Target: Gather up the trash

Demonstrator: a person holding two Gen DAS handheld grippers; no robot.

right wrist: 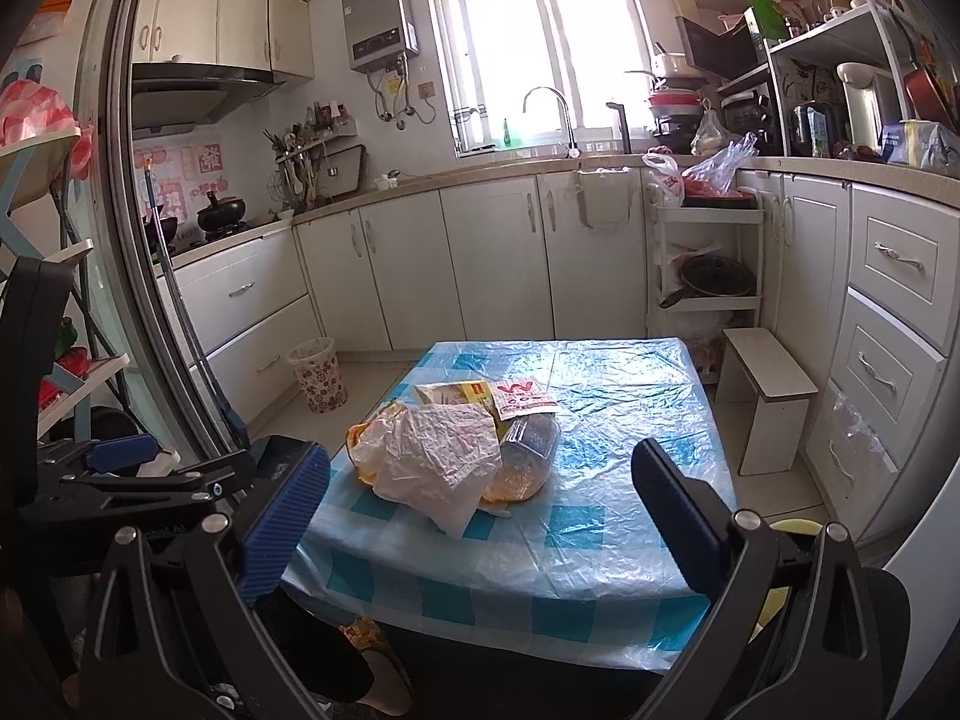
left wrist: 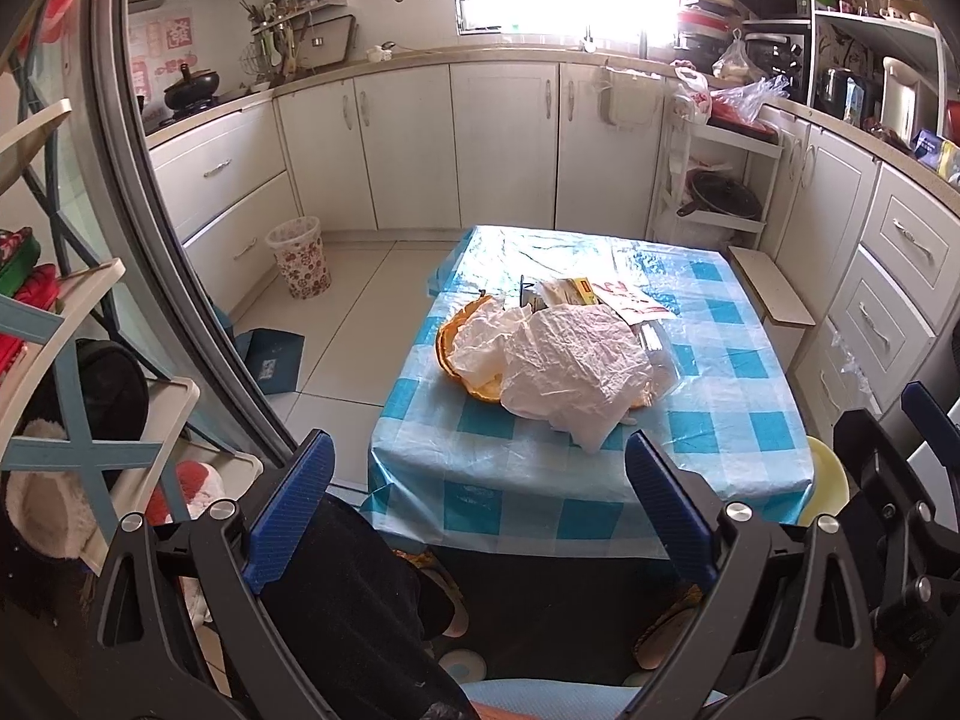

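Both the left tongs and right tongs gape wide and empty short of the tabletop, where the crumpled white bag looks light, soft and best pinched at a raised fold.

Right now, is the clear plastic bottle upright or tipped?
Tipped: the clear plastic bottle lies on its side in the trash pile on the table.

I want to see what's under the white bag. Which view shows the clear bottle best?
The right wrist view: the bottle lies in plain sight beside the white bag. In the left wrist view only a sliver of it shows behind the bag.
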